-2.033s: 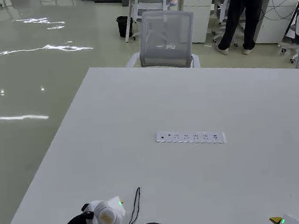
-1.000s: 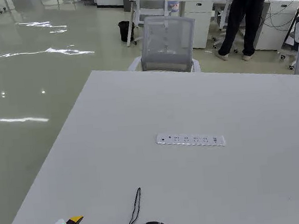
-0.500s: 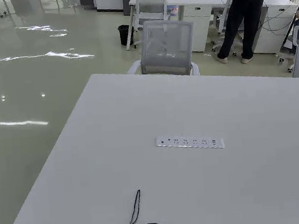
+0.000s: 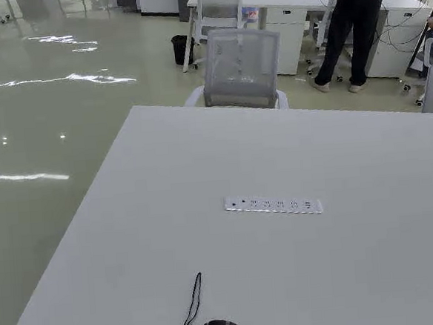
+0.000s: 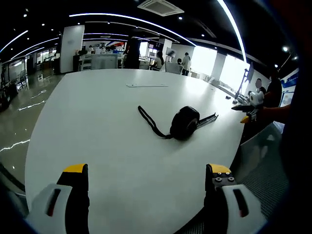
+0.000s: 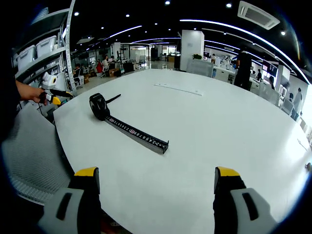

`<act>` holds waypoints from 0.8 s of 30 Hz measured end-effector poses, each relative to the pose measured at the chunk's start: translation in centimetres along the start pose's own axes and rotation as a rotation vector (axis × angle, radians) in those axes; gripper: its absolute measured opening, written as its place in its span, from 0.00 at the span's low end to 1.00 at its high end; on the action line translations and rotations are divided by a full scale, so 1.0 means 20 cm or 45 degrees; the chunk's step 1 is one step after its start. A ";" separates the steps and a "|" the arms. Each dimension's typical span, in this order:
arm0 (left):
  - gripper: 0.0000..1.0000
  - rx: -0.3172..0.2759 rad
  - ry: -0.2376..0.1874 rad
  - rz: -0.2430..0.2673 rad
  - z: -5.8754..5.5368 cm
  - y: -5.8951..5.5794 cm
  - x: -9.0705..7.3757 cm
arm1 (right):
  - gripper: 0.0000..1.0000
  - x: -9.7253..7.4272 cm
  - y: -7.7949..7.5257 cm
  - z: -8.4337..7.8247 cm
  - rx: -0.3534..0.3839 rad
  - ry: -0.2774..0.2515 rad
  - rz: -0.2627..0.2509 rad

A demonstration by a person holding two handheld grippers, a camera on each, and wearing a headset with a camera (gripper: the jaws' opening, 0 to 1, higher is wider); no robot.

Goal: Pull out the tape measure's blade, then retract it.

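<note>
Starting on my left: the left tool (image 5: 147, 168) has dropped back off the near-left corner of the desk (image 4: 312, 148). Two seconds ago it sat in the head view right beside the tape measure; now that view shows only a sliver of yellow tip at its bottom edge. In the left gripper view its jaws stand spread wide with nothing between them, pointing across bare desk toward the work.

The tape measure (image 5: 184, 122) lies near the front edge of the desk, on its own, touched by neither tool. Its black strap (image 5: 150, 122) trails away from the case on the desk top. To the right of the case the blade (image 6: 139, 136) runs out flat along the desk, its end resting on the surface, as the right gripper view shows.

Further right, the right tool (image 6: 157, 171) has also pulled clear. Its jaws are likewise wide apart and hold nothing, and it is well apart from the blade's end.

Beyond the tape measure, the power strip (image 4: 273, 205) and the chair (image 4: 240, 57) have not moved.

My reading is that the pull-out is done and both tools have let go. The blade stays out unaided, so I take it to be locked. Retracting it is what remains.
</note>
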State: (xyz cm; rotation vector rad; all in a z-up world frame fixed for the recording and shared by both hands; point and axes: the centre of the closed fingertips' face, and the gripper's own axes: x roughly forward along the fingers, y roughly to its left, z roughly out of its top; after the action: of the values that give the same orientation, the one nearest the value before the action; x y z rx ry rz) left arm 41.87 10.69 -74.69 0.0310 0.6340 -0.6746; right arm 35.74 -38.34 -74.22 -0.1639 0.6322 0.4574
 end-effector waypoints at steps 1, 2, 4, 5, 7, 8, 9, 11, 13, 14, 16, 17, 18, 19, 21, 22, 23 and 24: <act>0.99 0.000 -0.006 0.007 0.00 0.00 -0.01 | 1.00 0.00 0.01 -0.01 0.000 0.004 0.002; 0.99 0.000 -0.011 0.012 0.01 0.01 -0.02 | 1.00 0.00 0.01 -0.01 -0.002 0.010 0.001; 0.99 -0.007 -0.022 0.024 0.01 0.02 -0.04 | 1.00 0.00 0.01 -0.03 0.003 0.017 0.001; 0.99 -0.009 -0.026 0.029 0.01 0.03 -0.05 | 1.00 0.00 0.01 -0.03 0.008 0.020 0.001; 0.99 -0.018 -0.035 0.034 0.01 0.05 -0.06 | 1.00 -0.01 0.02 -0.04 0.008 0.028 -0.003; 0.99 -0.022 -0.036 0.033 0.01 0.06 -0.07 | 1.00 -0.01 0.02 -0.04 0.008 0.027 -0.004; 0.99 -0.019 -0.036 0.034 0.01 0.06 -0.07 | 1.00 0.00 0.02 -0.05 0.010 0.025 -0.005; 0.99 -0.011 -0.031 0.037 0.00 0.07 -0.06 | 1.00 0.00 0.02 -0.05 0.012 0.024 -0.009; 0.99 -0.005 -0.029 0.037 0.00 0.07 -0.06 | 1.00 0.00 0.02 -0.04 0.015 0.020 -0.010; 0.99 -0.005 -0.030 0.036 0.00 0.08 -0.06 | 1.00 0.00 0.03 -0.04 0.017 0.019 -0.009; 0.99 -0.008 -0.037 0.037 0.00 0.08 -0.05 | 1.00 0.00 0.03 -0.04 0.014 0.020 -0.008; 0.99 -0.011 -0.039 0.036 0.01 0.08 -0.05 | 1.00 0.00 0.03 -0.03 0.013 0.020 -0.007; 0.99 -0.025 -0.042 0.032 0.01 0.07 -0.05 | 1.00 0.00 0.04 -0.03 0.013 0.022 -0.007; 0.99 -0.042 -0.047 0.029 0.02 0.07 -0.04 | 1.00 0.00 0.03 -0.04 0.014 0.023 -0.008; 0.99 -0.048 -0.059 0.039 0.04 0.06 -0.04 | 1.00 -0.01 0.02 -0.05 0.016 0.023 -0.013; 0.99 -0.041 -0.055 0.051 0.05 0.06 -0.04 | 1.00 -0.01 0.02 -0.06 0.018 0.024 -0.015; 0.99 -0.043 -0.042 0.063 0.06 0.06 -0.04 | 1.00 -0.01 0.02 -0.05 0.021 0.024 -0.017; 0.99 -0.045 -0.038 0.063 0.07 0.05 -0.04 | 1.00 -0.02 0.01 -0.05 0.023 0.023 -0.018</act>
State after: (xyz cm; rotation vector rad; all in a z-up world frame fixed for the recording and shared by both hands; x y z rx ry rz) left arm 42.73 11.50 -73.30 0.0037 0.6144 -0.6149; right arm 34.80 -38.52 -74.89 -0.1559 0.6526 0.4367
